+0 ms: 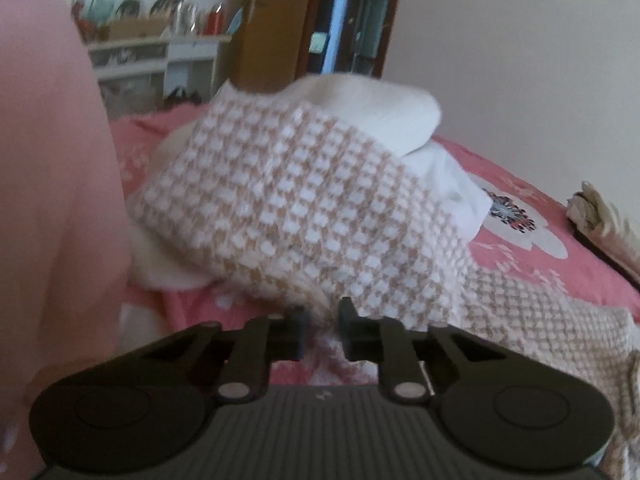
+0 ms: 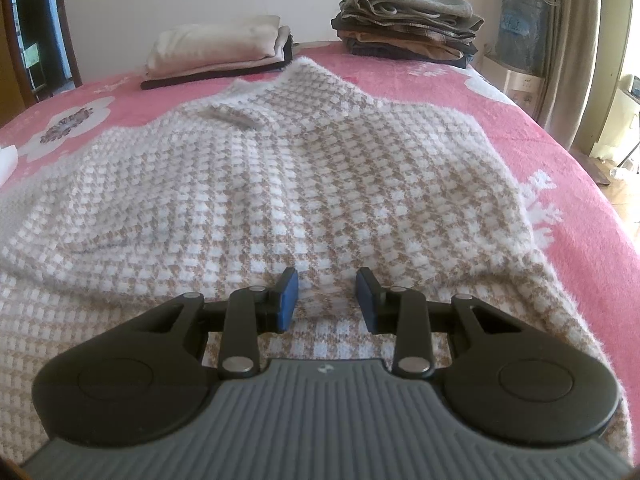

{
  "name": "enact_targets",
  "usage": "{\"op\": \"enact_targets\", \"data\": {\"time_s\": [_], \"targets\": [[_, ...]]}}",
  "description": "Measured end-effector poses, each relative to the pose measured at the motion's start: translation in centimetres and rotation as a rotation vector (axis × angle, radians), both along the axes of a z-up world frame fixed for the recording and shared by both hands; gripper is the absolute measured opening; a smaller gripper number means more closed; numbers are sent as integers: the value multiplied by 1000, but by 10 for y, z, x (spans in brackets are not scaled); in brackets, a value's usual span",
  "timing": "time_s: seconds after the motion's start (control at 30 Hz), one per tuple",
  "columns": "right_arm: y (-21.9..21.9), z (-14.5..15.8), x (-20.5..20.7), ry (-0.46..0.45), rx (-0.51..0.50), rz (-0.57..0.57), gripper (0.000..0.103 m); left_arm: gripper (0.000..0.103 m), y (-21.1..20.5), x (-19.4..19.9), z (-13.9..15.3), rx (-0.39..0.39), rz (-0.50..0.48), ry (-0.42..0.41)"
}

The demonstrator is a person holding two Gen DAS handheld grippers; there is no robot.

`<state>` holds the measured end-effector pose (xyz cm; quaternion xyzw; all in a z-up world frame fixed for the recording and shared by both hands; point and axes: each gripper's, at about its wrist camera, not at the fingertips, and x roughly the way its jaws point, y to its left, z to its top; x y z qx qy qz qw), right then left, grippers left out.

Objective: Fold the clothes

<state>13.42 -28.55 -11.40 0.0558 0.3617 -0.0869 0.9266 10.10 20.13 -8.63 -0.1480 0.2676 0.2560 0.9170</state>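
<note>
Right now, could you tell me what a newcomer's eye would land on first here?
The beige-and-white houndstooth sweater spread across the pink floral bedspread, right before the right gripper. Behind it, two stacks of folded clothes sit against the wall. The left gripper meets a raised sweater fold.

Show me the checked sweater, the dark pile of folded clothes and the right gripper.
checked sweater (image 2: 304, 168): right wrist view, middle of its flat body.
dark pile of folded clothes (image 2: 408, 20): right wrist view, its middle layers.
right gripper (image 2: 327, 300): right wrist view, between fingertips.

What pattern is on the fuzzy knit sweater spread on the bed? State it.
Tan-and-white houndstooth check on the fuzzy knit sweater; clearest in the right wrist view.
</note>
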Motion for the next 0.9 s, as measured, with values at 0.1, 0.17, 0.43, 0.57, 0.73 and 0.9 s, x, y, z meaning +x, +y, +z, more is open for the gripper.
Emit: {"op": "enact_targets", "data": {"time_s": [0.1, 0.17, 0.43, 0.57, 0.73, 0.9], "targets": [[0, 0, 0, 2, -2, 1, 31, 11, -17, -3, 13, 74, -33, -48], [0, 0, 0, 2, -3, 1, 31, 11, -30, -3, 24, 126, -57, -88], [2, 0, 1, 5, -9, 0, 31, 9, -125, 3, 59, 322, -369, -268], [2, 0, 0, 4, -10, -2, 31, 9, -187, 10, 54, 346, -615, -274], [2, 0, 0, 3, -12, 2, 31, 10, -260, 29, 17, 427, -893, -157], [1, 2, 2, 15, -18, 26, 32, 33, -290, 39, -24, 514, -1015, -30]]}}
